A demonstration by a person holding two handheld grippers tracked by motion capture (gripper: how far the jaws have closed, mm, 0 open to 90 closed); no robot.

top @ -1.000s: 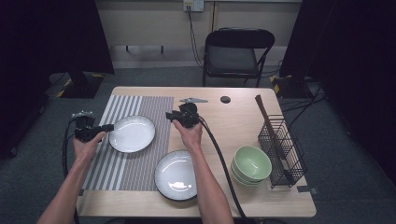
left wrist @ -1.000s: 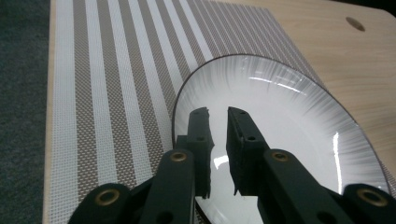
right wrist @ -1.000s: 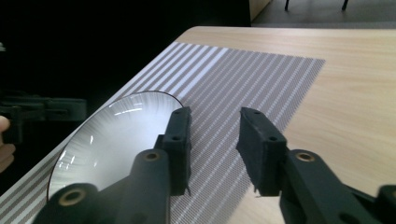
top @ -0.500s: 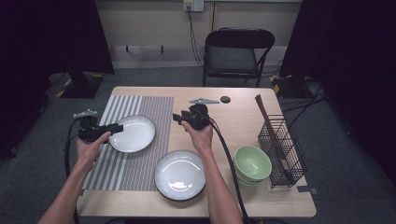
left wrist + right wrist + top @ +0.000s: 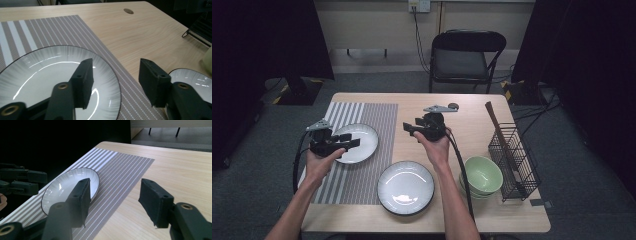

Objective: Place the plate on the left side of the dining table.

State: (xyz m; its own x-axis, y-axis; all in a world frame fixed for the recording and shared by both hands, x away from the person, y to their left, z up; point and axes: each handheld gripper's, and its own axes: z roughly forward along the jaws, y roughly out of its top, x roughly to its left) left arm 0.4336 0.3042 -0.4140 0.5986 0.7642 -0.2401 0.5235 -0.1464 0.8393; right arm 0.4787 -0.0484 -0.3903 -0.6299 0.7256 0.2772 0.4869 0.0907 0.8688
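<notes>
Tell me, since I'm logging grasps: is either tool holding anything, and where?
Nothing is held. The left tool and right tool have just been opening, empty.

I count two plates (image 5: 357, 142) (image 5: 406, 187), two stacked green bowls (image 5: 482, 175), one striped mat (image 5: 372, 120), one wire rack (image 5: 514, 160), one chair (image 5: 464, 57).

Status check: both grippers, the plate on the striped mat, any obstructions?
Left gripper and right gripper open, empty, jaws just opening. White dark-rimmed plate flat on striped placemat. Nothing blocking.
</notes>
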